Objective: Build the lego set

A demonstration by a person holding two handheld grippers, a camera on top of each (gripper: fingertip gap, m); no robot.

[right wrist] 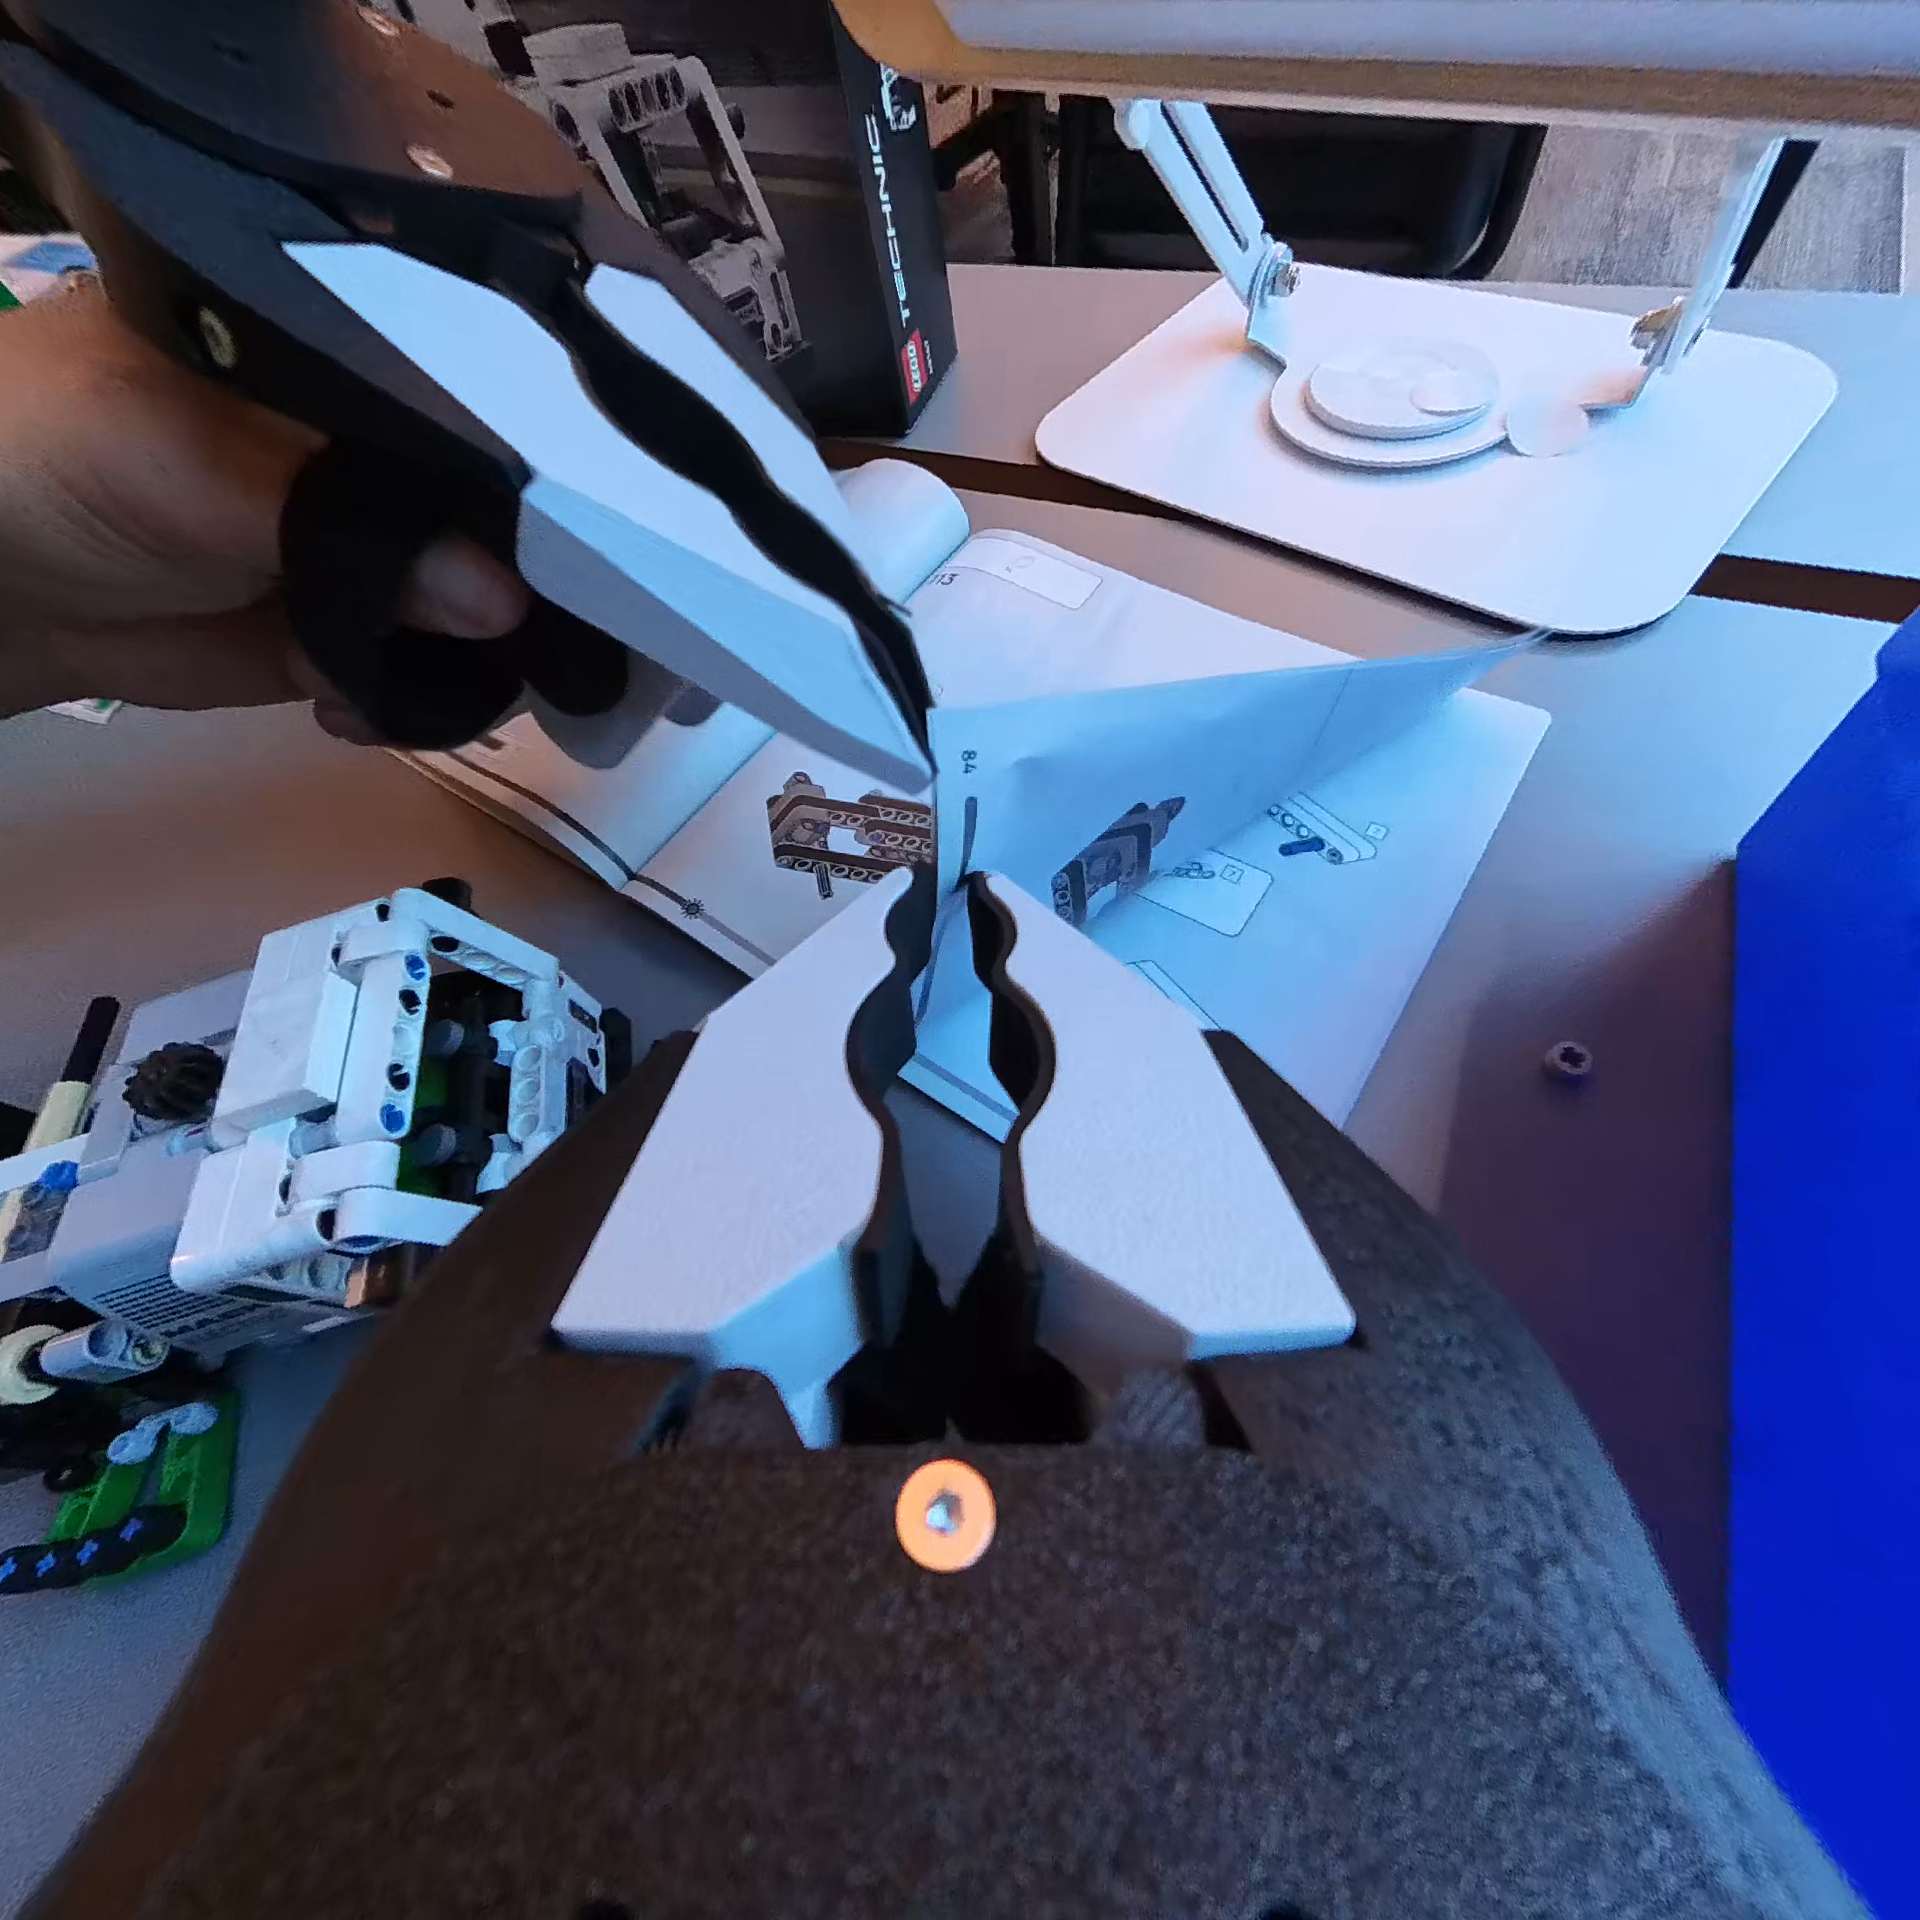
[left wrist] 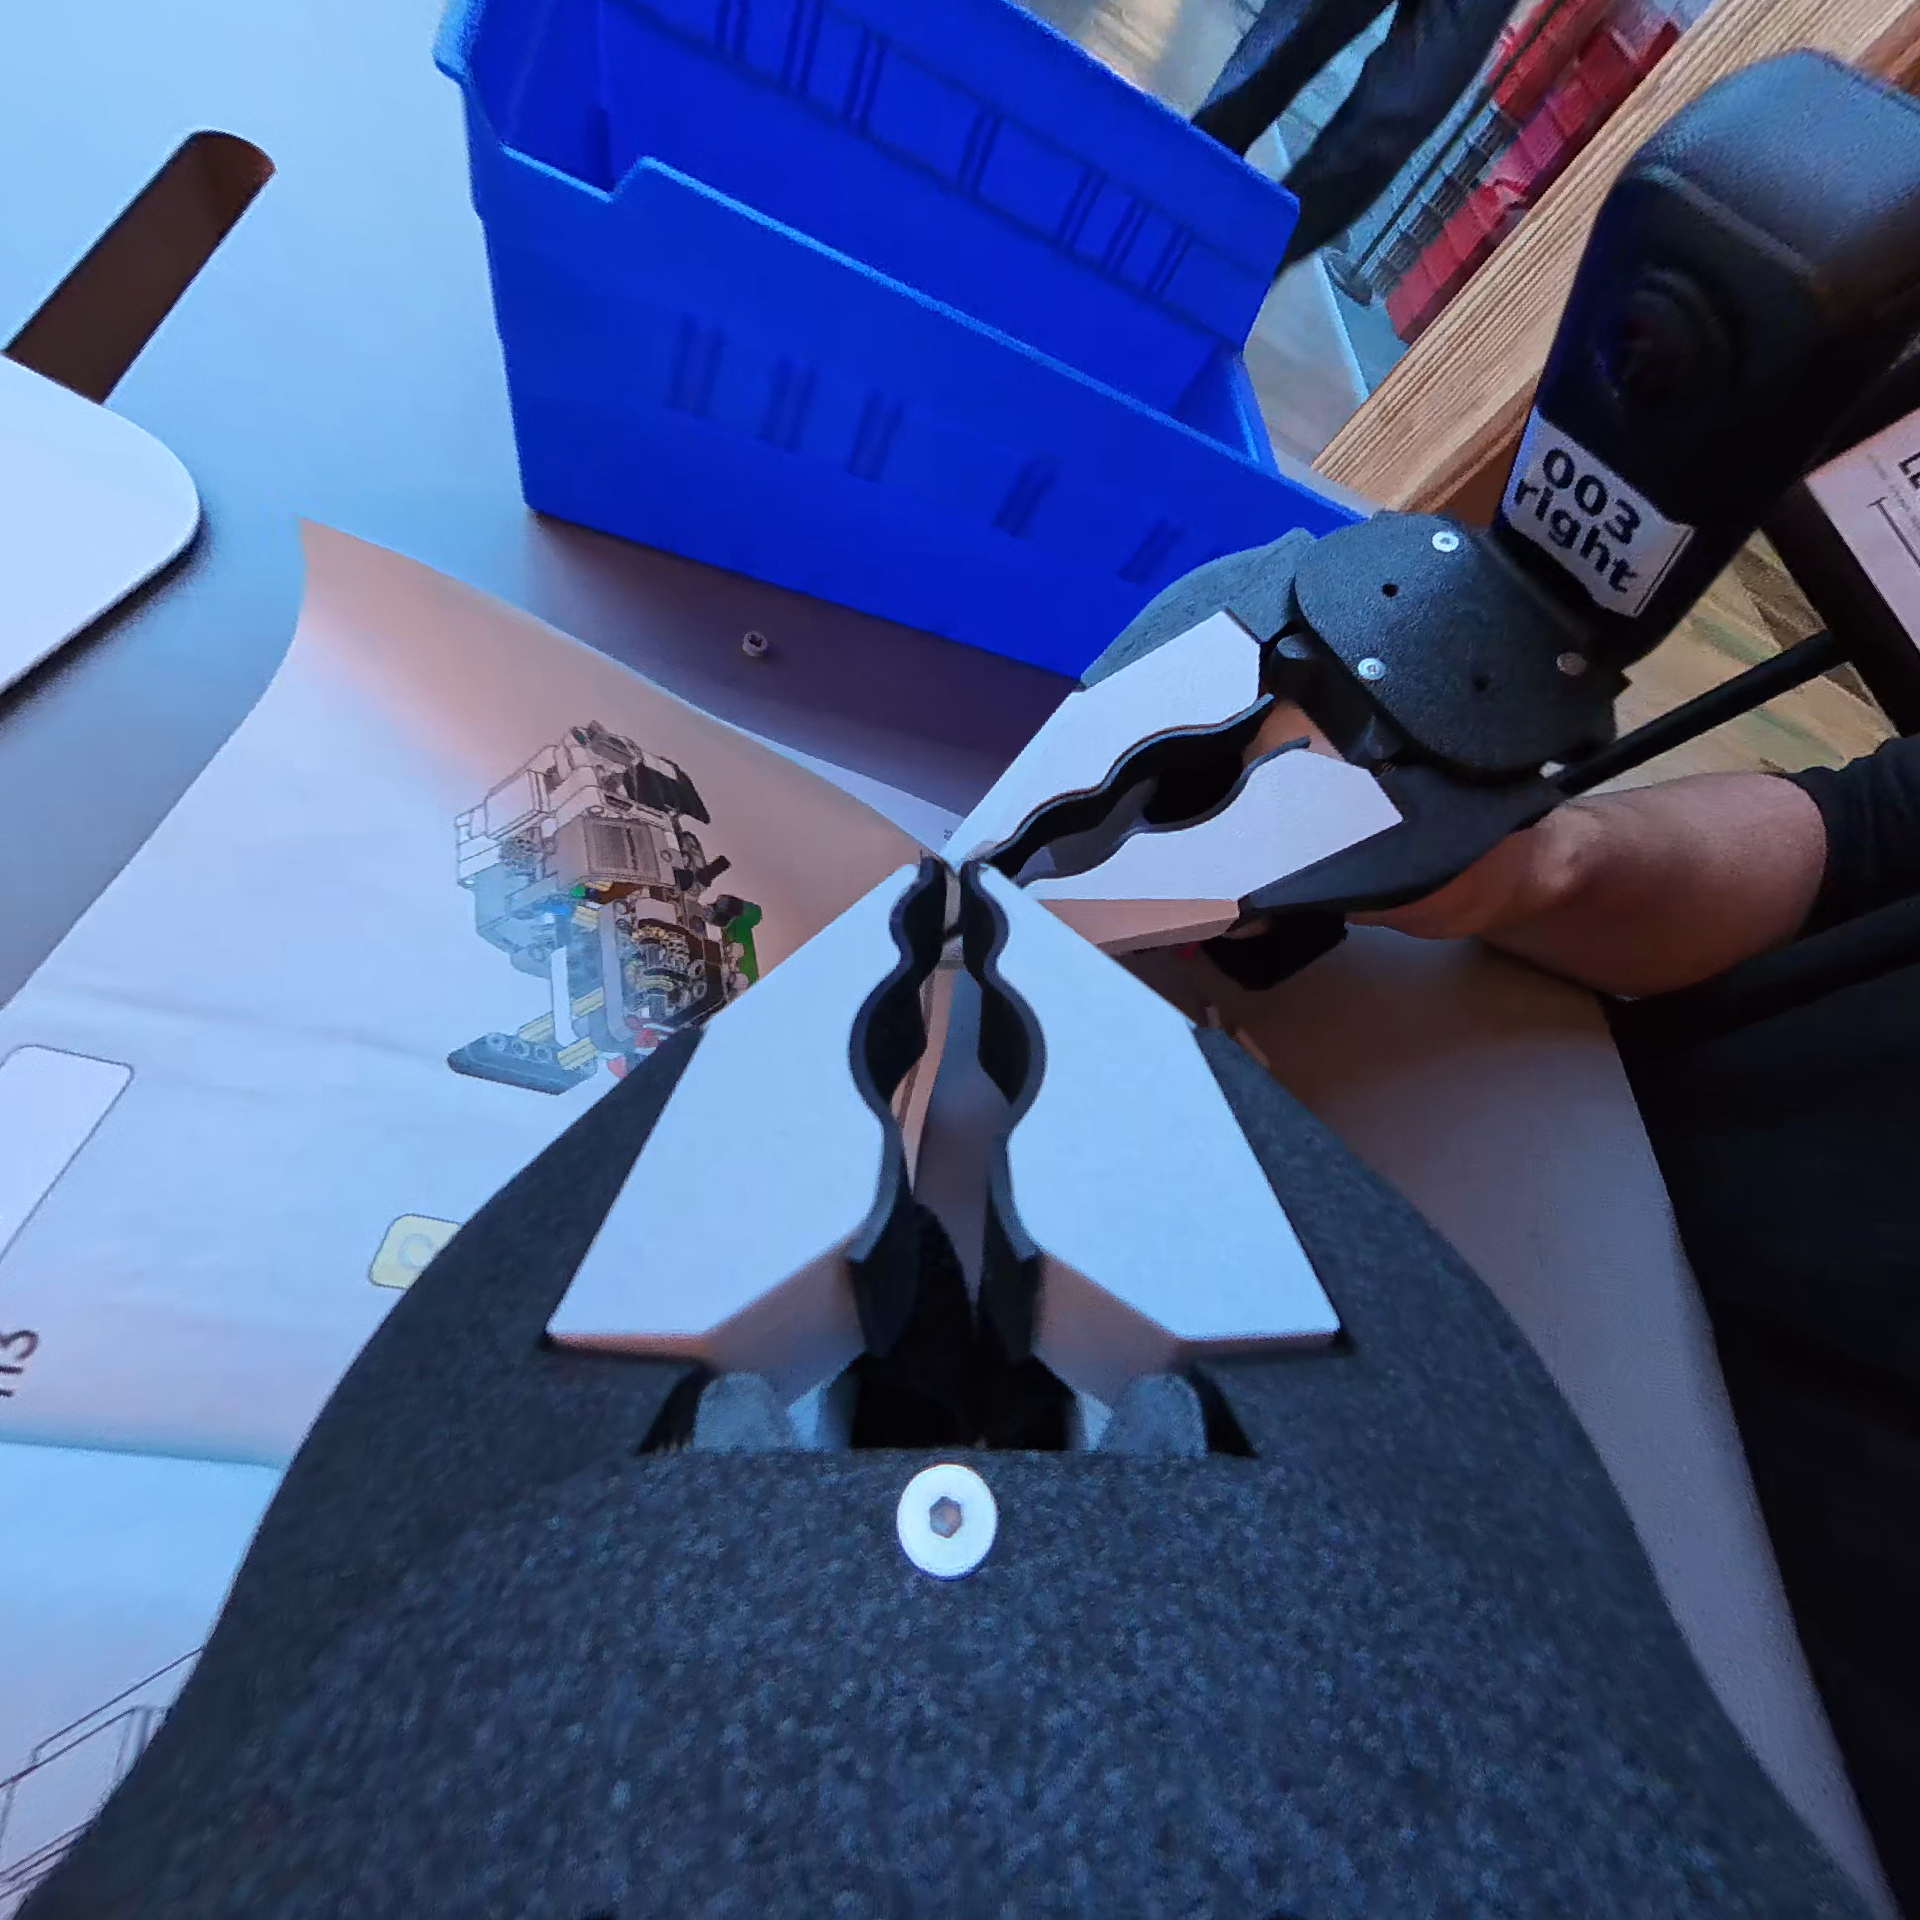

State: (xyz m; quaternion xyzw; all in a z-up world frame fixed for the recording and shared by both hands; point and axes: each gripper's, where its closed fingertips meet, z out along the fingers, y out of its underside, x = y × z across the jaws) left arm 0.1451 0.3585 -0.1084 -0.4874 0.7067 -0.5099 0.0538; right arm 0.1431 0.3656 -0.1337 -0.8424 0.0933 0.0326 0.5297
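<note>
Both grippers, left (left wrist: 943, 883) and right (right wrist: 940, 883), pinch a page (right wrist: 1195, 748) of our booklet (right wrist: 1299, 966) mid-frame, while our half-built model (right wrist: 343, 1122) waits at the left, so we think lots of building is left.

Blue bin (right wrist: 1829, 1143) blocks right; lego model (right wrist: 312, 1122) crowds left.
</note>
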